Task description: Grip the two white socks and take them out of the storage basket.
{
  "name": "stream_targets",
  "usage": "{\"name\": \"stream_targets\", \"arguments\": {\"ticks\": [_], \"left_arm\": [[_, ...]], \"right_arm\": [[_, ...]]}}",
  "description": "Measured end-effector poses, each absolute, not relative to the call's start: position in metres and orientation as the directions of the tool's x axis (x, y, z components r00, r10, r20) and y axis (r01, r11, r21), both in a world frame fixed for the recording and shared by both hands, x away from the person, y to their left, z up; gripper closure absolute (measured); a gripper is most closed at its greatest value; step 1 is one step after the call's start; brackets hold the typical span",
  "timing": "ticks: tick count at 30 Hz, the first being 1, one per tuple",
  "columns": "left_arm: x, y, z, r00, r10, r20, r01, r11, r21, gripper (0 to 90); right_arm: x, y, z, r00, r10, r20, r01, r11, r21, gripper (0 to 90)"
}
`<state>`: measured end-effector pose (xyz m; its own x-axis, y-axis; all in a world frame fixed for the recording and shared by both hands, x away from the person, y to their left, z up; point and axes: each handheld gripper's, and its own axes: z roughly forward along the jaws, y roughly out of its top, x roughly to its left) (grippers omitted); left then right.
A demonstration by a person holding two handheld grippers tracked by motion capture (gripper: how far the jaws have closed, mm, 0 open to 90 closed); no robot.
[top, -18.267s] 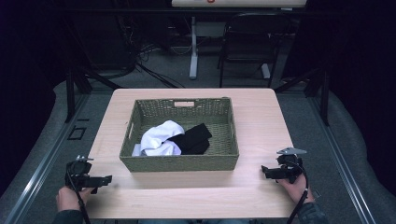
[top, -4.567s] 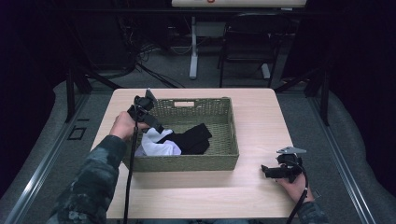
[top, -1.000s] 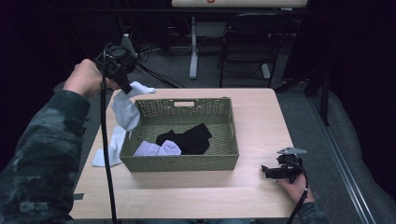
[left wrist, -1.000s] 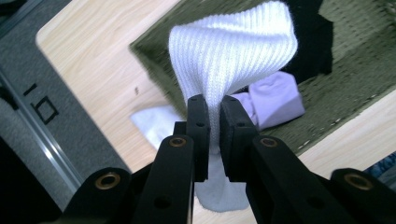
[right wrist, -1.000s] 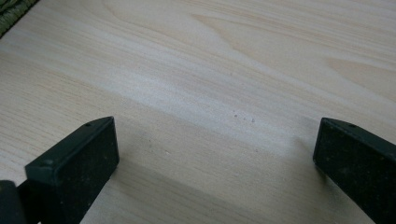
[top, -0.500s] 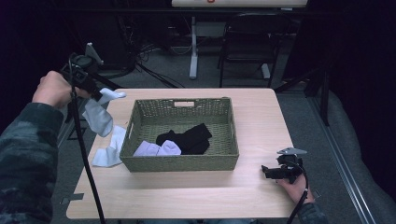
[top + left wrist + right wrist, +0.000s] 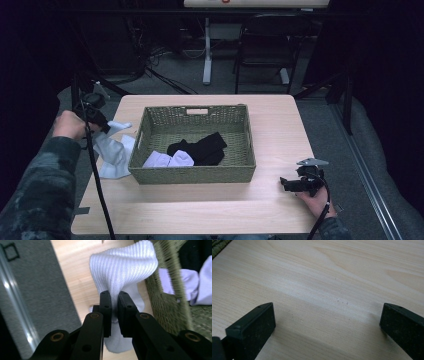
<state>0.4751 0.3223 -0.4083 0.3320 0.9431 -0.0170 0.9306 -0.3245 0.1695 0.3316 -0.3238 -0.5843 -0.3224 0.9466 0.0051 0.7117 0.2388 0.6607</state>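
A: What does the left claw (image 7: 113,315) have?

B: It pinches a white ribbed-knit sock (image 7: 123,267) between its jaws, which are drawn in narrow on the fabric. The sock bulges above the jaw tips and hangs down below them, over the left edge of the pale wooden worktop (image 7: 280,135).

A: What stands near it?

B: Just right of that claw is the wall of an olive-green woven basket (image 7: 192,174), rectangular, with a handle slot in its far side. Inside, beyond the wall, lie a pale lavender cloth (image 7: 167,159) and a black sock (image 7: 200,147), soft and crumpled, touching each other. Below the claw more white fabric rests on the worktop beside the basket.

A: And the other one?

B: The right claw (image 7: 327,325) is spread wide and holds nothing; between its jaws is bare wood grain with a few small specks. It sits low at the worktop's near right corner, well apart from the basket.

A: The room?

B: Grey carpet lies left of the left claw. Farther off it is dim, with cables, a white stand leg and a dark chair (image 7: 262,55).
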Motion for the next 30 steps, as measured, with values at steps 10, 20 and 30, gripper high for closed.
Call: {"name": "stream_targets", "arguments": {"ticks": [10,20,30], "left_arm": [[0.477,0.332,-0.475,0.271,0.958,-0.096,0.956,-0.257,0.14,81.2],[0.474,0.338,-0.487,0.236,0.965,-0.111,0.965,-0.22,0.144,47.1],[0.467,0.336,-0.401,0.273,0.961,-0.037,0.927,-0.252,0.278,17.0]], "right_arm": [[0.332,-0.324,-0.584,-0.323,0.946,0.005,0.712,0.24,0.66,0.0],[0.332,-0.324,-0.584,-0.323,0.946,0.008,0.711,0.237,0.662,0.0],[0.331,-0.324,-0.584,-0.326,0.945,0.003,0.715,0.244,0.656,0.0]]}}
